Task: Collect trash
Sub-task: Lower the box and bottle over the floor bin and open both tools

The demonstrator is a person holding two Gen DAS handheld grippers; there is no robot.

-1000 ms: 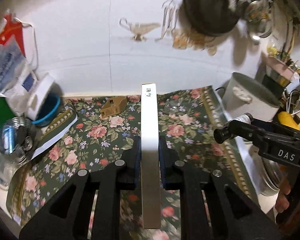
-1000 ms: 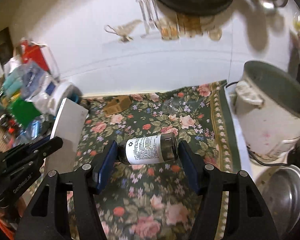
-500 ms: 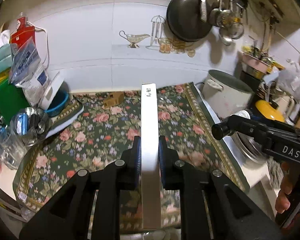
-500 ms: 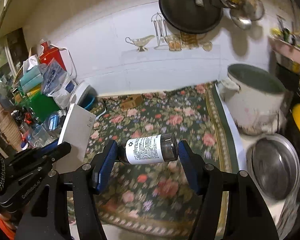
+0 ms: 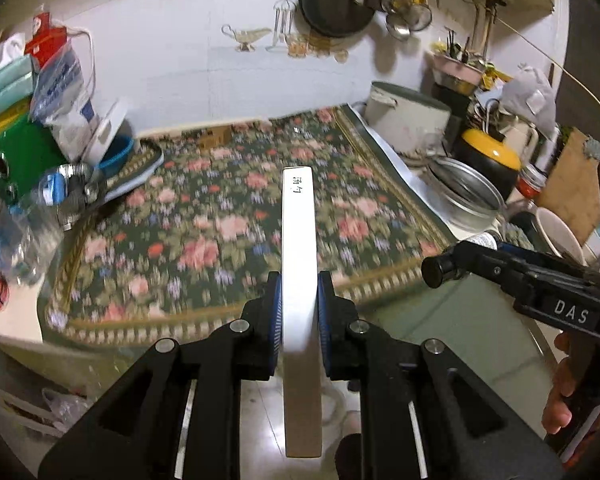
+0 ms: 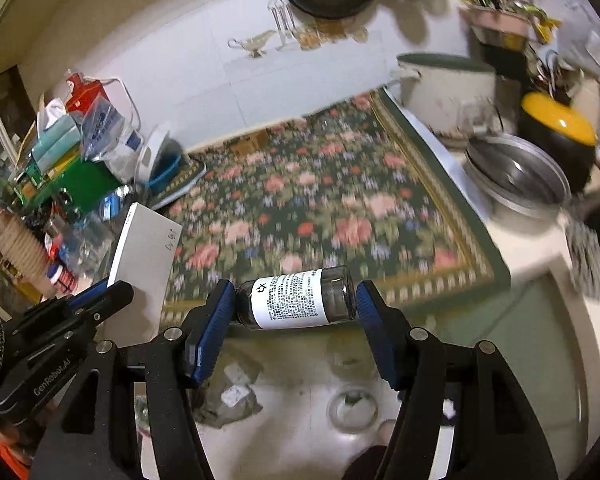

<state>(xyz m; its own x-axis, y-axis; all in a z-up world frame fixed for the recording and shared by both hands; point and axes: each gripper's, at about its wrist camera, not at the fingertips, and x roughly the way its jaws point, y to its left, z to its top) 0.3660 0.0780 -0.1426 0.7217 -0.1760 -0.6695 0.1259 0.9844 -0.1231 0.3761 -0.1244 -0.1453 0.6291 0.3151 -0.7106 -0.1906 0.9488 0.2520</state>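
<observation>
Above the counter edge, the left gripper point(image 5: 299, 312) pinches a flat white box point(image 5: 299, 248) w/ its blue pads on both sides; the box stands on its narrow edge and sticks out fwd. The right gripper point(image 6: 296, 312) clamps a dark glass bottle point(image 6: 296, 303) w/ white label, lying sideways, end to end btw. the pads. Both hang over the floor, just in front of the floral cloth point(image 6: 320, 200). On the cloth, near the wall, lies a small brown cardboard piece point(image 5: 214, 137). A steel bowl point(image 6: 516, 180) sits right of the cloth.
</observation>
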